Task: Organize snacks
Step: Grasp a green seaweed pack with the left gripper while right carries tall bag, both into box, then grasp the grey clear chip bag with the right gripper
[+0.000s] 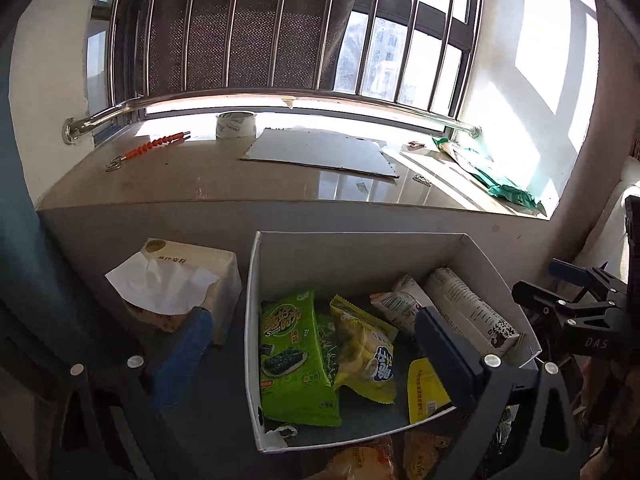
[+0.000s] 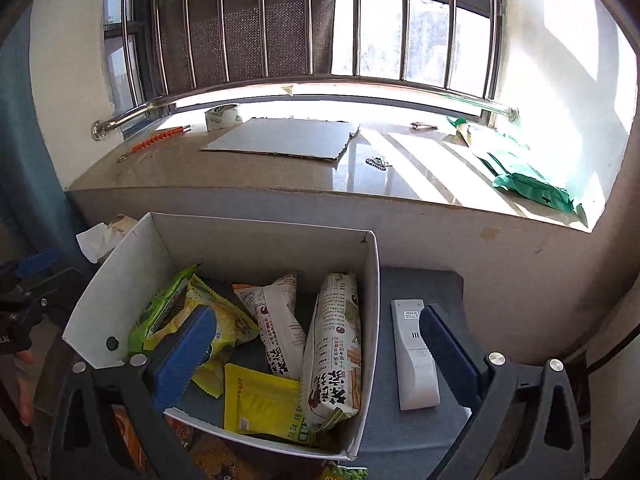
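White cardboard box [image 2: 372,280] holds the snacks; loose orange packets [image 1: 360,460] lie nearer, below its near wall. My left tool [image 1: 316,354] and right tool [image 2: 316,344], both wide open and empty, hover above.

a barred window [image 2: 360,28] fills the far wall, its steel rails [image 1: 280,98] catching hard daylight, with a dark perforated screen [image 1: 240,28] hanging over its left half. sunlight falls in bright patches across the white side wall [image 2: 560,60] on the right and over the glossy stone sill [image 2: 240,176]. on the sill lie a flat sheet of cardboard [image 2: 284,140], a roll of tape [image 2: 222,116], an orange-handled tool [image 1: 156,145] and a green plastic bag [image 2: 528,178] at the sunlit right end. below the sill runs a plain pale wall [image 2: 460,240], slightly scuffed. a blue-grey curtain [image 2: 24,140] hangs at the left edge.
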Demonstrator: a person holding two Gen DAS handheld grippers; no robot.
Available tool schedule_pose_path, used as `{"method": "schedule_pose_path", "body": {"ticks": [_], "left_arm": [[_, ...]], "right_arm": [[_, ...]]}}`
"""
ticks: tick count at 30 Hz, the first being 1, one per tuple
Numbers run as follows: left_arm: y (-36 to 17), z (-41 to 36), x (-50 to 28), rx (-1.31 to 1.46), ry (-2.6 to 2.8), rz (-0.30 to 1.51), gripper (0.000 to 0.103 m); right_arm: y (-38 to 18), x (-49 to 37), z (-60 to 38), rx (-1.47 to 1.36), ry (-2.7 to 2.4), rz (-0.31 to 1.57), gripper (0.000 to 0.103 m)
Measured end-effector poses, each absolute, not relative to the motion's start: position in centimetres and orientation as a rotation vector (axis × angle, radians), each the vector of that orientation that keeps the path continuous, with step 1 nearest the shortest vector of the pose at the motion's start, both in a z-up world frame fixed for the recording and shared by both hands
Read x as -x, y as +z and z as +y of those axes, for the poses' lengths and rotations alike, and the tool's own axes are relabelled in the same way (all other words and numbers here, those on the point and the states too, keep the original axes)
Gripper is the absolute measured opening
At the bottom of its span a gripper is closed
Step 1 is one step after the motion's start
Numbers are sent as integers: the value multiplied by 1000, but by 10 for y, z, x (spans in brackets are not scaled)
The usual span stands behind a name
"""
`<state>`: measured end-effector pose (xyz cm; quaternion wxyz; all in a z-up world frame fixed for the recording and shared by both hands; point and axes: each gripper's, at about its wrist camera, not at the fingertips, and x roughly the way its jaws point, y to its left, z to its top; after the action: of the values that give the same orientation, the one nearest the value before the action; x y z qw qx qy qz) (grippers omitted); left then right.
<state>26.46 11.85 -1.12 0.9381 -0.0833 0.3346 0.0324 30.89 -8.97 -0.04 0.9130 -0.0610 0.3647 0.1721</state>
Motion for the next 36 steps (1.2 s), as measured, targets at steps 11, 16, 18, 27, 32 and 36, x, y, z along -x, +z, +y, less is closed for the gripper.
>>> {"method": "schedule_pose_path", "body": {"ticks": [11,16,18,27,32,36], "left_arm": [[13,89,-175,141,-29,581,103],[18,67,-111,152,-94,487,103],[15,63,-93,188,-106,476,103],[-28,51,-38,280,-109,492,103],[-54,44,-26,286,-100,544,103],[-71,45,-30,315,-88,618,103]], "right_arm": [[16,-212,-118,49,504,653,103],[-5,-154,-142,24,515,616,103],[-15,-132,-150,17,496,587,103],[-71,-86,-171,28,406,667,103],[-104,-82,-171,37,438,778,103],[-116,-89,-163,95,412,789,103]]}}
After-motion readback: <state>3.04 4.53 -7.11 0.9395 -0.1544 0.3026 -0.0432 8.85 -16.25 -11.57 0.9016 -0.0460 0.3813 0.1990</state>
